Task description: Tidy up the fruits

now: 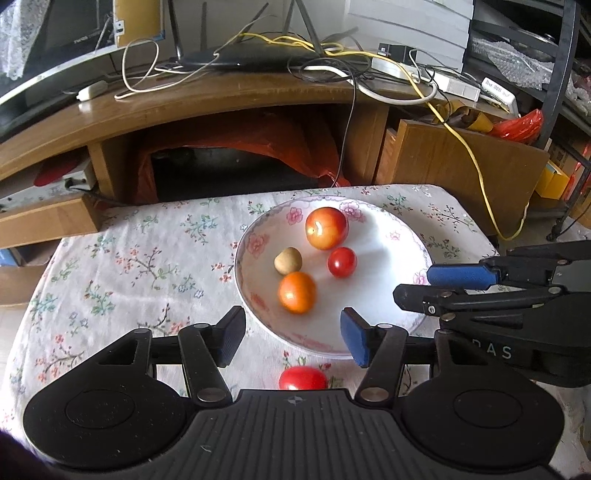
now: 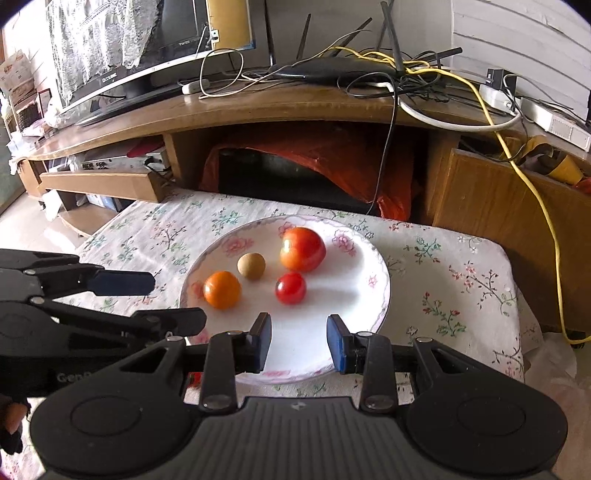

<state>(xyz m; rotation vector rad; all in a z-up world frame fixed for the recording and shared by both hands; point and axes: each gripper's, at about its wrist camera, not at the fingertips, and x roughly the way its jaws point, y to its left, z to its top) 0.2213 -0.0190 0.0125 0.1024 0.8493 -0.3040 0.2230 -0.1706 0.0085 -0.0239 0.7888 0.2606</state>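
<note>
Left gripper (image 1: 291, 334) jaws open & empty, right gripper (image 2: 299, 341) jaws narrow, empty: grab red tomato (image 1: 303, 378) off table (image 1: 129, 258) gently, centred.

This is a lived-in home, most likely a living room. A long curved wooden TV cabinet (image 2: 258, 107) runs along the wall, carrying a flat black television (image 2: 122, 48) partly draped with a white lace cloth (image 2: 92, 33), a black router with upright antennas (image 2: 332, 72), and a tangle of white, black and yellow cables (image 2: 491, 118). In front stands a small table under a white floral-print cloth (image 1: 140, 266), with a white floral-rimmed china plate (image 1: 380, 236) of fruit on it. An orange plastic bag (image 2: 332, 147) fills the cabinet's open compartment.
</note>
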